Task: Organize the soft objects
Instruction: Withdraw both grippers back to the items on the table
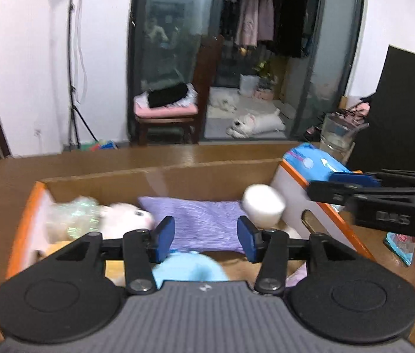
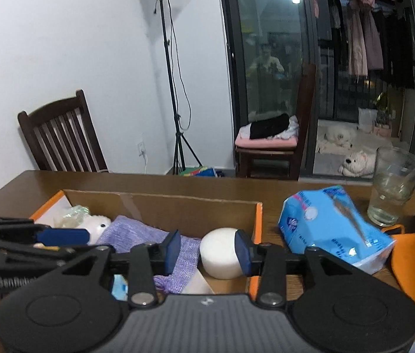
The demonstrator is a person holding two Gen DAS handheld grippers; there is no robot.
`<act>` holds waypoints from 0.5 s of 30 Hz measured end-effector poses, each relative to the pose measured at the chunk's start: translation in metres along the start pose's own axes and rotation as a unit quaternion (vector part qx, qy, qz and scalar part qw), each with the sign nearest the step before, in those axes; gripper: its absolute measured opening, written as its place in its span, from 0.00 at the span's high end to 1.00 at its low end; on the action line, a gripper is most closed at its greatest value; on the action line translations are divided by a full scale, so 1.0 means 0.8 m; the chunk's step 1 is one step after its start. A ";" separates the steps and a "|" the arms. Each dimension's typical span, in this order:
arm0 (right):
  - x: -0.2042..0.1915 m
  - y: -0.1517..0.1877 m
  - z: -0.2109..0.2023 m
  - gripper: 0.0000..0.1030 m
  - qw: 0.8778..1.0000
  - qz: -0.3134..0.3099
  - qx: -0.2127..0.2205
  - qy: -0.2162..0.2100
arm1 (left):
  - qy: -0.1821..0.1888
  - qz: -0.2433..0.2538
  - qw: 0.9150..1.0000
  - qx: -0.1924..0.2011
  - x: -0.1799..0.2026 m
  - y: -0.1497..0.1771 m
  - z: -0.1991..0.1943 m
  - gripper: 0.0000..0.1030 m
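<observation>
An open cardboard box [image 1: 160, 173] with orange edges sits on the wooden table. Inside lie a purple knit cloth [image 1: 204, 220], a white plush toy [image 1: 125, 217], a shiny greenish wrap [image 1: 75, 211], a light blue soft thing [image 1: 190, 267] and a white round soft piece [image 1: 263, 206]. My left gripper [image 1: 206, 239] hangs open over the box with nothing between its pads. In the right wrist view my right gripper [image 2: 207, 253] is open over the box's [image 2: 163, 197] right end. The white piece [image 2: 222, 253] lies by its right pad, clear of the left pad.
A blue tissue pack [image 2: 334, 229], a glass of water [image 2: 389, 188] and an orange item [image 2: 410, 261] sit right of the box. A black bag [image 1: 407, 111] stands at the far right. Dark wooden chairs [image 2: 60, 138] and a light stand [image 2: 175, 135] are behind the table.
</observation>
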State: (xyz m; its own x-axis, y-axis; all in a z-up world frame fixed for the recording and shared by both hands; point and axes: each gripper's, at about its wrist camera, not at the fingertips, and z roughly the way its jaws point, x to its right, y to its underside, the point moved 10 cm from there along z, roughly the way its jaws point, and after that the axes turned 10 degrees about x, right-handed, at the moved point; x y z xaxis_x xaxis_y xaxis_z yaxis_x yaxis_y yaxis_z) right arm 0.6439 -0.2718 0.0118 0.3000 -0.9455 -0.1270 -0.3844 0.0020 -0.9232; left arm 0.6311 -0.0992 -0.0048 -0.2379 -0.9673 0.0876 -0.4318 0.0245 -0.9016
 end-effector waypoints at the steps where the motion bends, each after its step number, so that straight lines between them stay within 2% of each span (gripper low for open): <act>1: -0.002 -0.003 -0.017 0.60 1.000 -0.008 0.004 -0.002 | -0.001 0.005 1.000 0.008 -0.001 -0.003 -0.015 0.51; 5: -0.014 -0.010 -0.082 0.54 0.999 -0.037 0.018 -0.013 | -0.002 0.017 0.999 0.038 0.000 -0.004 -0.087 0.45; 8: -0.029 -0.002 -0.148 0.52 0.998 -0.036 0.035 -0.031 | -0.002 0.020 0.998 0.068 0.006 0.013 -0.155 0.36; 10: -0.043 0.017 -0.191 0.46 0.997 -0.029 0.040 -0.051 | 0.002 0.017 0.997 0.079 0.014 0.038 -0.199 0.34; 15: -0.082 0.096 -0.274 0.46 0.996 -0.019 0.031 -0.082 | 0.002 0.000 0.998 0.070 0.038 0.129 -0.282 0.31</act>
State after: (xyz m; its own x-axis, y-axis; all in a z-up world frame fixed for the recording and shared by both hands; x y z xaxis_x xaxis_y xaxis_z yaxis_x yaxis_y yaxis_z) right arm 0.4028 -0.2809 0.0286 0.4536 -0.8794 -0.1447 -0.3168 -0.0073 -0.9484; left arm 0.3834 -0.0692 0.0006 -0.2413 -0.9664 0.0885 -0.3056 -0.0108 -0.9521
